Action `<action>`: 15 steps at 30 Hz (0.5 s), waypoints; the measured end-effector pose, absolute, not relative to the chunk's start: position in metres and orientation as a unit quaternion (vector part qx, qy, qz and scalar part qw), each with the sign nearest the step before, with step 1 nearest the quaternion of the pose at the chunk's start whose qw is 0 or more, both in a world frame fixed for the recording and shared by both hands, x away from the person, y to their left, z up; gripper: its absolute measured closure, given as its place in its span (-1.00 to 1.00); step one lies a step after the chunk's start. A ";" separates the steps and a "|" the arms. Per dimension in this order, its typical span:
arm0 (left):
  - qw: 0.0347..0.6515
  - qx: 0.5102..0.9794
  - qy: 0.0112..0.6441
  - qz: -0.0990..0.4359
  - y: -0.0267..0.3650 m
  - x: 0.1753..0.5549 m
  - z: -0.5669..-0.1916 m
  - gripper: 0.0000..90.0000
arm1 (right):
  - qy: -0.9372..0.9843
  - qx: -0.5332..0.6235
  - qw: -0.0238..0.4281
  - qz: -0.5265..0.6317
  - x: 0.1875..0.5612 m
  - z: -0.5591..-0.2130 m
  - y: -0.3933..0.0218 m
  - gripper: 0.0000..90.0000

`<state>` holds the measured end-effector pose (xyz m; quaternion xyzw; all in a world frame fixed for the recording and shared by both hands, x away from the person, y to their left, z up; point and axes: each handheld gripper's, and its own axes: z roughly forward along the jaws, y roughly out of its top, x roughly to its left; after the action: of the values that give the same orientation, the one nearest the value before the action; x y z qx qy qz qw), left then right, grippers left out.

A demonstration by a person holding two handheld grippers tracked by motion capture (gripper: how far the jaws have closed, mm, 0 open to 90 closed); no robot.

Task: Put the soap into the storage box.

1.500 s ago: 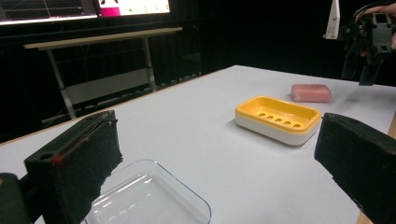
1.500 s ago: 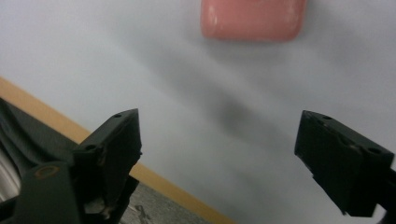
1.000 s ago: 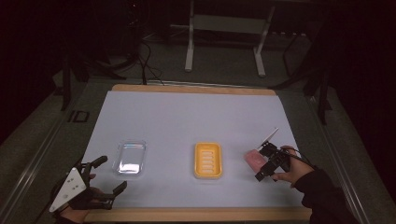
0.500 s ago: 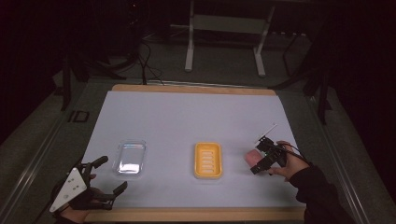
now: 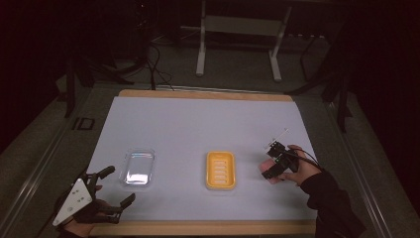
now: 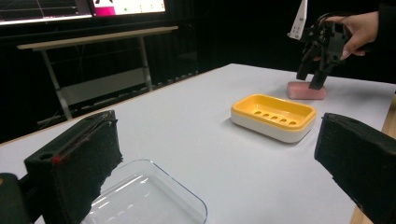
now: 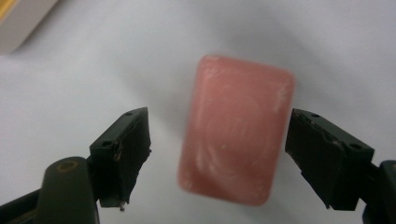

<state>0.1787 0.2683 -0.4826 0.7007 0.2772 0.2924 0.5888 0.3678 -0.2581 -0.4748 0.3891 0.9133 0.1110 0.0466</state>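
The right tool stands above the pink soap bar, its jaws have just been closing and now sit on both sides of the bar, the pads not yet touching it. The bar lies flat on the white table, just to the right of the yellow soap dish. The left tool rests wide open near the clear plastic tray, holding nothing.
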 end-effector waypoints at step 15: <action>0.587 0.703 0.275 0.291 0.267 0.179 -0.483 -0.99 | 0.899 0.429 0.021 0.090 0.382 -0.492 -0.263 -0.27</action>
<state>0.1786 0.2671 -0.4829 0.7034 0.2746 0.2912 0.5874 0.3815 -0.2626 -0.4918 0.4288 0.8986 0.0903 0.0208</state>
